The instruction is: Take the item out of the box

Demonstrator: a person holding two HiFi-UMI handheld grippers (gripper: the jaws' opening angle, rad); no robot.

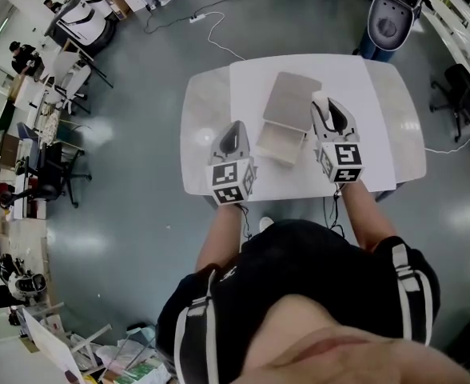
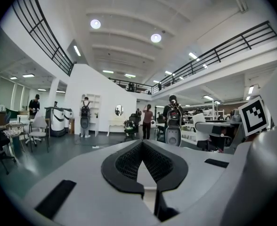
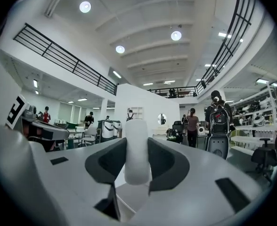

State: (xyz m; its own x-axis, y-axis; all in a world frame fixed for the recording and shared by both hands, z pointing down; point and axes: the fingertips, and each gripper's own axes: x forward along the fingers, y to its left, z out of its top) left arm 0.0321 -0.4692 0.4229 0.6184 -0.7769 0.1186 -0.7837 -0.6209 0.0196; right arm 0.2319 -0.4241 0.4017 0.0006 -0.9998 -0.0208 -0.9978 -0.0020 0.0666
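Observation:
A shallow beige box (image 1: 280, 145) lies open in the middle of the white table (image 1: 383, 118), its lid (image 1: 292, 98) folded back away from me. My right gripper (image 1: 324, 106) hovers at the box's right side, pointing level. In the right gripper view it (image 3: 137, 138) is shut on a white rounded cylinder-like item (image 3: 137, 161) that stands upright between the dark pads (image 3: 164, 161), clear of the table. Left of the box, my left gripper (image 1: 234, 130) points forward. In the left gripper view its jaws (image 2: 142, 144) meet at the tips with nothing between them.
The table stands alone on a grey floor in a large hall. A white cable (image 1: 215, 30) runs across the floor behind it. A white machine (image 1: 391, 14) stands at the far right, with office chairs (image 1: 459, 94) and desks around. Several people (image 2: 148, 121) stand far off.

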